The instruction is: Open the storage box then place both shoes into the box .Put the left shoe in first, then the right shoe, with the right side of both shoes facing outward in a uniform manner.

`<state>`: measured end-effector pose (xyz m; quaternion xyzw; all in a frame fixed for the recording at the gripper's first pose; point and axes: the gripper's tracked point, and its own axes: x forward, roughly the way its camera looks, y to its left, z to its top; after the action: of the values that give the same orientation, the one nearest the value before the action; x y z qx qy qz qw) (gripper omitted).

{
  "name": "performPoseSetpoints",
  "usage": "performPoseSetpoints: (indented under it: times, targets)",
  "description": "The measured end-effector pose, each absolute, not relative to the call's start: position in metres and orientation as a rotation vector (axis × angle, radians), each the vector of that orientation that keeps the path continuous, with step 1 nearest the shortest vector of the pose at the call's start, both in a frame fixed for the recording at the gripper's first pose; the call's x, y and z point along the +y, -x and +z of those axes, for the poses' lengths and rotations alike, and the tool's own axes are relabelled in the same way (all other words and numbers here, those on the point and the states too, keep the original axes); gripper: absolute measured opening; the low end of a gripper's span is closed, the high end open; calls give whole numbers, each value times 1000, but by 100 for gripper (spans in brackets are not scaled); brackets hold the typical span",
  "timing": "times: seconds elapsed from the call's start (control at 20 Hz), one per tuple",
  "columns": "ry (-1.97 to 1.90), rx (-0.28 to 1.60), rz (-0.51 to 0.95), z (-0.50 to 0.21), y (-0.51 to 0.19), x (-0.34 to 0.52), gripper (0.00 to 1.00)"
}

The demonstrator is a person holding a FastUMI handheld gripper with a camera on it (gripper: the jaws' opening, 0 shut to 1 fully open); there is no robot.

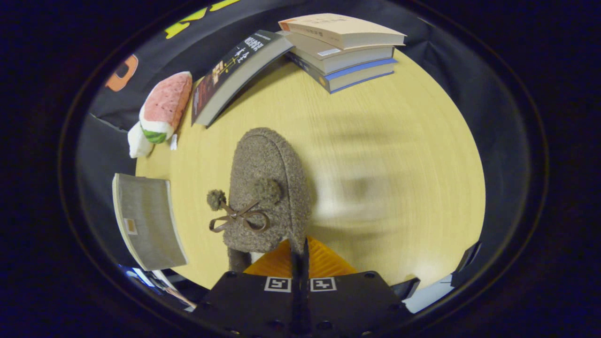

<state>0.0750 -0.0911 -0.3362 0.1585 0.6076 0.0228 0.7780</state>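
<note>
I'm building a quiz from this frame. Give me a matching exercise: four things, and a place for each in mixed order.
Things:
1. shoe
2. watermelon plush
3. book stack
4. grey box

Places:
A. far side of the table
B. held at its rear by the gripper, its fingers shut
C. beside the shoe, at the table's edge
D. next to the leaning book

Pairs: 1-B, 2-D, 3-A, 4-C

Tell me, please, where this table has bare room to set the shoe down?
Free: the wide wood beside the fuzzy shoe, below the book stack. Crowded: the far side with the leaning book, watermelon plush and grey box. The fingers pinch the shoe's rim.
</note>
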Motion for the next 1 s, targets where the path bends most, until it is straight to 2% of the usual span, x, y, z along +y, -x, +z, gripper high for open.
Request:
performPoseSetpoints:
  times: [0.25,0.5,1.0]
  targets:
    - [-427,1274,90,-274,-61,-38,0]
    - [-415,1251,191,-220,-54,39,0]
    - [-390,1255,353,-163,-30,215,0]
